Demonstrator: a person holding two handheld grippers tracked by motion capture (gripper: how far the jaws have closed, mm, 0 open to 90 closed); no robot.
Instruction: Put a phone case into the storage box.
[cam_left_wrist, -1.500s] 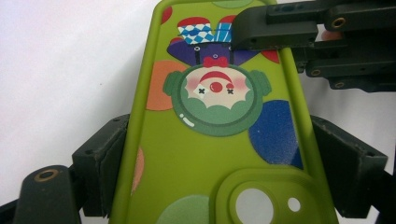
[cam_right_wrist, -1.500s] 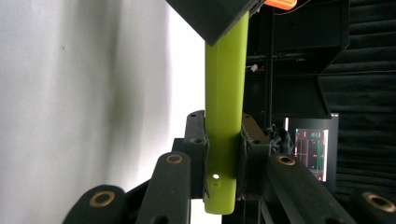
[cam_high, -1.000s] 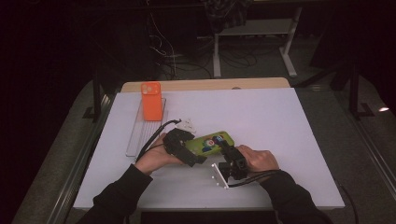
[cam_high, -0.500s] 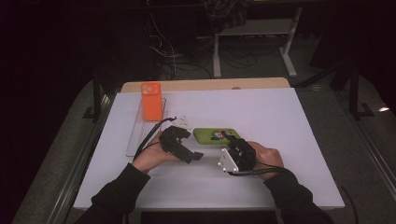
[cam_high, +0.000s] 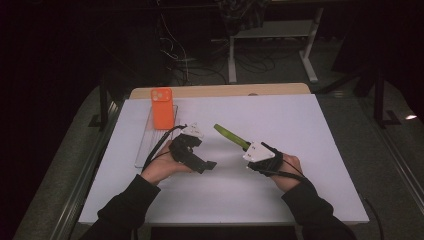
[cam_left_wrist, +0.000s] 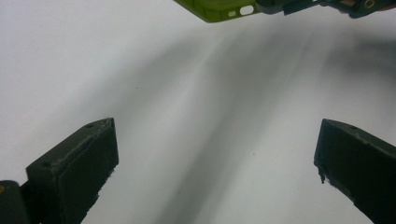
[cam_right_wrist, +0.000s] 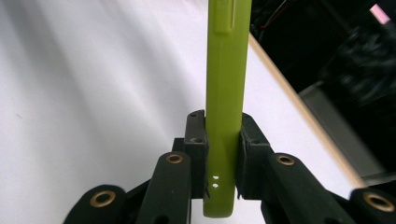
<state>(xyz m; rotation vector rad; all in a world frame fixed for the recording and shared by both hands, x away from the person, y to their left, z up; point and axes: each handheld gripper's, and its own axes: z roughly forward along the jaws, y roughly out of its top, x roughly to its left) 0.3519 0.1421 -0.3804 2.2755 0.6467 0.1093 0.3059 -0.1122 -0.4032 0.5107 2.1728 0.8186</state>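
now your right gripper (cam_high: 248, 148) is clamped on 1 end of the green phone case (cam_high: 231, 137), held edge-up over the white table (cam_high: 280, 120); your left gripper (cam_high: 206, 165), jaws wide and empty, sits just beside the case.

A white table (cam_high: 300, 125) with a wooden far edge carries a clear tray (cam_high: 145, 147) near its left side. An orange phone case (cam_high: 162, 108) rests on the tray's far end.
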